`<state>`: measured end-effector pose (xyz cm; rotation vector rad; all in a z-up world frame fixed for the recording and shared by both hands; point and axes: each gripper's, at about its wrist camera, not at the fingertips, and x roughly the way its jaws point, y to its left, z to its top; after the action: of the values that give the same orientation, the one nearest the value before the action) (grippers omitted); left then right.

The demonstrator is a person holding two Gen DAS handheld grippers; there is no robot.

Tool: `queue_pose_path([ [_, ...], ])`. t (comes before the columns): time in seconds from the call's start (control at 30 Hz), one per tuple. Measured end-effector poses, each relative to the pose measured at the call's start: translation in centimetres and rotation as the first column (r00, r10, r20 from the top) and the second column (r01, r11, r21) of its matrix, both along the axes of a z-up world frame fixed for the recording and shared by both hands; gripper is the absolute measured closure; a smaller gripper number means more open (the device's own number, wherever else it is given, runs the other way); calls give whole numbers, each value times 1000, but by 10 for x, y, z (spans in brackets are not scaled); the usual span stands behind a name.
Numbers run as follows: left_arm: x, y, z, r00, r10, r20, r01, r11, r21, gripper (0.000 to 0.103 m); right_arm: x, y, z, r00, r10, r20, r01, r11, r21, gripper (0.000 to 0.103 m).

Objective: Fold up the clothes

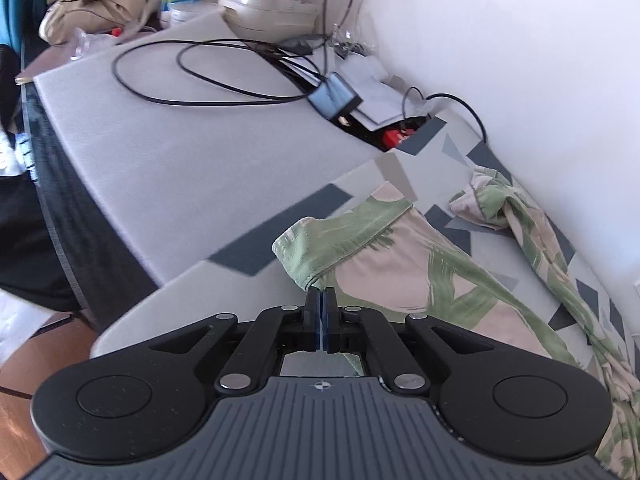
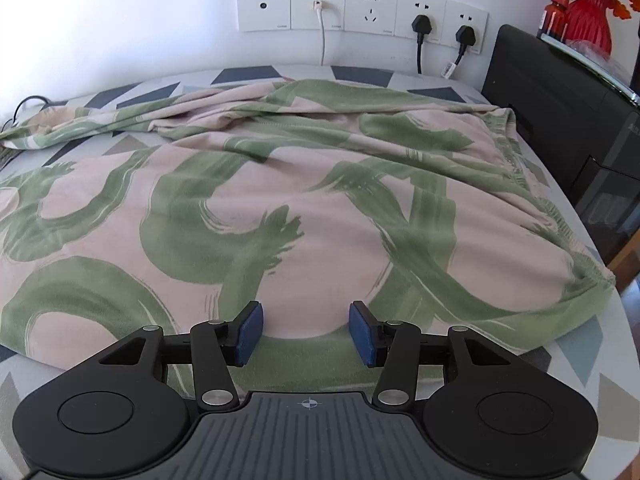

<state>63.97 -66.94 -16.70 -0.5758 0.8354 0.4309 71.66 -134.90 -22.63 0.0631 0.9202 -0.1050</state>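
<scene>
- Nearest us, our right gripper (image 2: 306, 330) hangs low over the near hem of the garment (image 2: 280, 200), its blue-padded fingers (image 2: 250, 332) apart with cloth showing between them but not held.
- Our left gripper (image 1: 320, 300) has its fingers pressed together on a folded corner of the same garment (image 1: 400, 264), at what looks like its left end.
- The garment, pink with green strokes, lies spread over the patterned desk (image 2: 576, 344). Its long axis runs left to right, and a bunched sleeve (image 1: 492, 204) lies at the far left.
- We judge the next move turns on this: the near hem sits right under the open right fingers, so the right hand is placed to pinch it.
</scene>
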Motion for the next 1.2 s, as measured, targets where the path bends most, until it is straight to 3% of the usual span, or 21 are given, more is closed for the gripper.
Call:
queue_pose_path([
  [0.23,-38,5,-9,996,29,-86,-25,999,47,102,-9,8,3,997,69,-37,-69,998,-9,52],
  [0.33,-40,-1,-5,995,8,-103,1,996,86,102,-9,11,4,997,62,-52,-62,998,-10,51],
  [0.5,-46,1,-9,987,29,-157,-18,998,66,102,-10,14,7,995,50,-90,-51,999,-16,50],
  [0.6,-42,-4,-3,980,5,-199,17,994,109,96,-8,13,10,994,40,-104,-42,999,-15,50],
  [0.67,-38,-10,14,983,-11,-184,42,985,165,84,-6,11,18,996,34,-83,-35,999,-6,50],
  [0.73,-35,-14,33,989,-23,-149,54,978,203,64,-2,8,32,999,31,-34,-30,1000,4,49],
  [0.83,-24,-12,66,998,-34,-49,43,981,188,62,5,2,64,997,-2,76,1,1000,21,42],
  [1.0,28,-22,102,990,-123,77,113,987,118,61,28,-14,119,971,-54,234,35,996,84,42],
  [1.07,56,-32,109,978,-173,116,162,982,96,55,40,-20,137,959,-66,277,39,994,104,42],
  [1.13,82,-44,113,963,-228,146,216,972,94,39,53,-24,150,949,-82,305,49,993,112,42],
  [1.2,108,-57,112,948,-282,150,269,958,102,36,65,-26,159,941,-93,326,61,992,109,42],
])
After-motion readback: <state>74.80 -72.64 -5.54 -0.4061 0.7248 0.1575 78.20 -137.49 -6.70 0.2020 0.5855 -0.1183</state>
